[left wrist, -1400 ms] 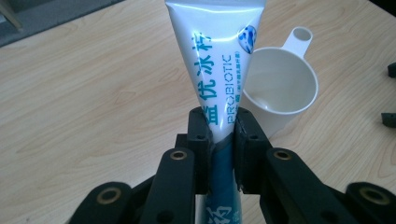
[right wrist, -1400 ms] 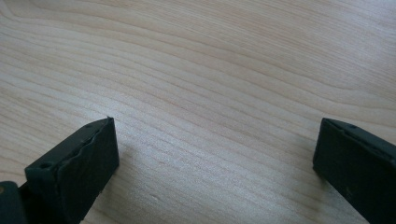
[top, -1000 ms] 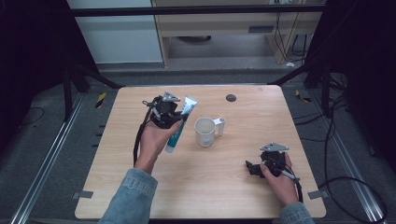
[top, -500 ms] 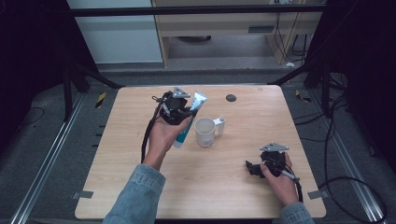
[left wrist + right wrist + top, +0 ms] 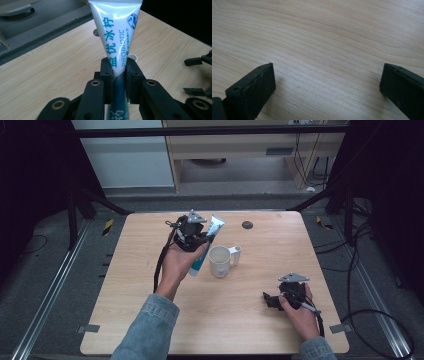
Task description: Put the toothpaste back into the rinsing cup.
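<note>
Left gripper, black w/ hard angular jaws, is clamped on a glossy white-and-teal toothpaste tube; the soft tube is pinched flat between the pads, its wide crimped end pointing up and away. Tube is held above the pale wood-grain table, just left of a matte cream mug w/ a squarish handle. Right gripper is rested near-right on the tabletop, jaws spread wide, nothing between them.
</note>
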The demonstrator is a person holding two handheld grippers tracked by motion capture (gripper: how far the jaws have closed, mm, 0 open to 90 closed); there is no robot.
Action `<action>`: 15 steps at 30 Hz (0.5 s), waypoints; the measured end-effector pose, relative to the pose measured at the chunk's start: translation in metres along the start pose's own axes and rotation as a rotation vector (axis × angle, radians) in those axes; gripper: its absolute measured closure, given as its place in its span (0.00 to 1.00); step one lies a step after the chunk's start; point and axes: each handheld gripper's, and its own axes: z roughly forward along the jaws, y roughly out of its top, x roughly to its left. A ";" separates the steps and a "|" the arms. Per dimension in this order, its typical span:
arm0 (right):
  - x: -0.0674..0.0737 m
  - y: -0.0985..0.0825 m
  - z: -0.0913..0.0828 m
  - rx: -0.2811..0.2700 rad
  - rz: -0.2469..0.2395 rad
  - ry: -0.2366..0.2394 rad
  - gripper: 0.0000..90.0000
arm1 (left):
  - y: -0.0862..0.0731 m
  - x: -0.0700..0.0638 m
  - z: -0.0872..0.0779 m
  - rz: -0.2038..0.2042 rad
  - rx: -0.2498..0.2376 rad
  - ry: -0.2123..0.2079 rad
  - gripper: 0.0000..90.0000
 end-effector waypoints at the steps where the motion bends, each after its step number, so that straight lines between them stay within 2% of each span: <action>1: 0.000 0.000 0.000 0.000 0.000 0.000 0.01 | 0.001 0.000 0.000 0.000 -0.001 0.000 0.87; 15: 0.000 0.000 0.000 0.000 0.001 0.000 0.01 | 0.008 -0.004 0.001 0.019 -0.045 -0.004 0.87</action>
